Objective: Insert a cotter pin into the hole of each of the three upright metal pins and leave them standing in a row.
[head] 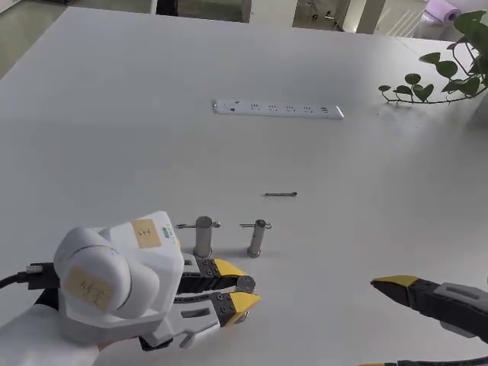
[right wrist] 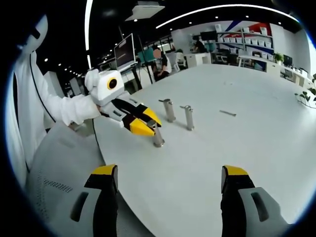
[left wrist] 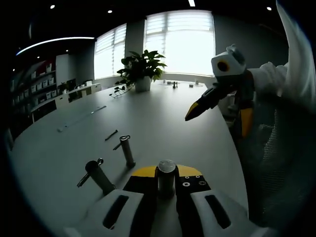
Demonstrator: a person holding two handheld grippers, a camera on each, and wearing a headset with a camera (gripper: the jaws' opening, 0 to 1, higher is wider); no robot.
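Clamping a bare metal pin [left wrist: 166, 171] in left gripper [head: 241, 293]; holding right gripper [right wrist: 170, 173] released, jaws wide. Loose cotter pin [head: 280, 194] lying at one o'clock of two fitted pins [head: 203, 236].

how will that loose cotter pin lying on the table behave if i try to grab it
The cotter pin looks thin and lies flat on the smooth table, so it probably slides when nudged. It likely weighs little. Being metal wire, it is probably stiff, not floppy.
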